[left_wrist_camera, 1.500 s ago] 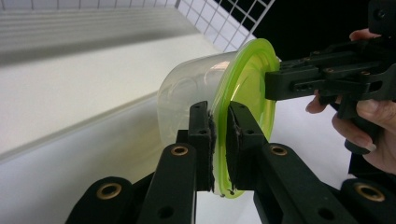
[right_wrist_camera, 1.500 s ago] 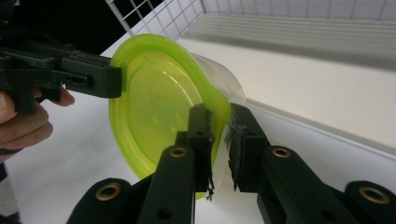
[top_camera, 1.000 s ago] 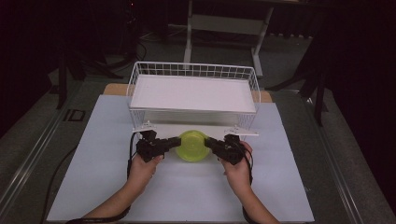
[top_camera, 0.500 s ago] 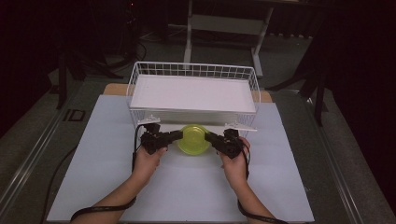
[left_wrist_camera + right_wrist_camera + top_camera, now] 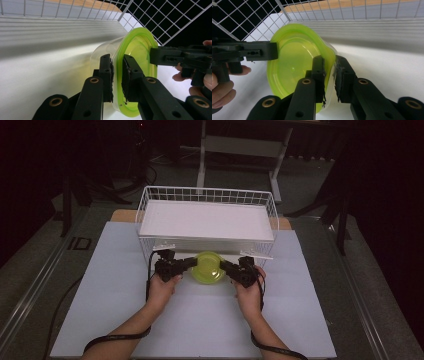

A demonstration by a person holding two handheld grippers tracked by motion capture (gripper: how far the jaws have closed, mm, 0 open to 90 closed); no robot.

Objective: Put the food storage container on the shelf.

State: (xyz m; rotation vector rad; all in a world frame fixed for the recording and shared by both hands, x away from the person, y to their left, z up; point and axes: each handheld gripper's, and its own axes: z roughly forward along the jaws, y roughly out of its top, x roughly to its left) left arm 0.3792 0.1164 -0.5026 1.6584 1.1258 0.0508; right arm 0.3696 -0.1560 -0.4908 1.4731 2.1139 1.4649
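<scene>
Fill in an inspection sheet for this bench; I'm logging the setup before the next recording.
Surface: pale blue-white table mat, bare around the work.
Job's things: round clear plastic container with lime-green lid, held level in front of the white wire basket; a white flat board lies in the basket.
Clutter: nothing seen.
Grippers: left hand-held gripper shut on the container's rim; right hand-held gripper shut on the opposite rim.
Cables: black cable trailing along the left forearm, another by the right.
Surroundings: dark floor, grey metal stand behind the table.
</scene>
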